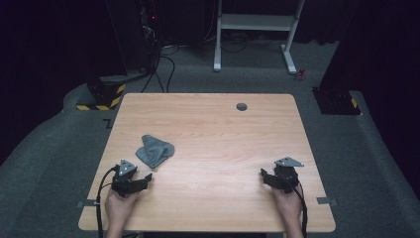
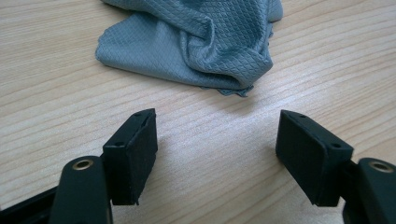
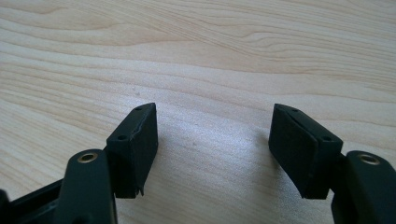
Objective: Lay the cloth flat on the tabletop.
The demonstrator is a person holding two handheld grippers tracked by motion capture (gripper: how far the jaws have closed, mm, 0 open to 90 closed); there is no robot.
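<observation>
The grey cloth (image 1: 155, 150) lies crumpled on the table (image 1: 223, 129), just ahead of the left claw (image 1: 147, 178) and a little to its right, near but not touching; in the left gripper view its nearest folded corner (image 2: 233, 84) sits just beyond the gap between the pads (image 2: 135, 154). That claw is spread wide with nothing between its jaws, resting low over the wood. The right claw (image 1: 262, 174) is well apart from the cloth, across the table, also spread wide and empty, with bare wood ahead of it. The likely next move is a reach by the left claw to pinch the cloth. The risk lies in the heap being loose and bunched: closing on the top fold alone would lift one layer and let the rest drag or unfurl. Coming in too flat could shove the cloth forward instead of catching it, and closing too high would pinch air above the thin edge.
</observation>
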